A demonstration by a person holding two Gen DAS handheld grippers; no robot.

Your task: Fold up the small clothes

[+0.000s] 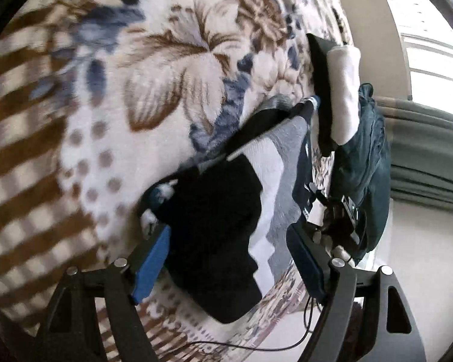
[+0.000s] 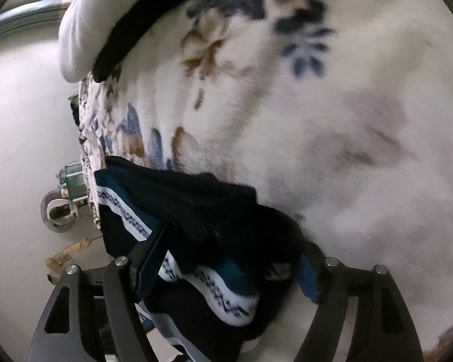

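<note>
A small black, white and grey garment point(image 1: 214, 211) lies on a floral fleece blanket point(image 1: 166, 75). My left gripper point(image 1: 228, 232) is open and straddles it, its blue pads point(image 1: 154, 265) standing wide on either side. In the right wrist view a dark navy garment with a teal stripe and a white patterned band point(image 2: 196, 205) lies bunched at the blanket's edge point(image 2: 317, 105). My right gripper point(image 2: 234, 241) is open around it, and the cloth sits loose between the fingers. The view is motion-blurred.
A folded white piece point(image 1: 344, 90) and a black one point(image 1: 320, 90) lie stacked near the bed's edge, with a dark green garment point(image 1: 365, 166) beside them. They show in the right view as a folded white piece point(image 2: 96, 24). Pale floor point(image 2: 21, 120) with a caster wheel point(image 2: 57, 211) lies beyond.
</note>
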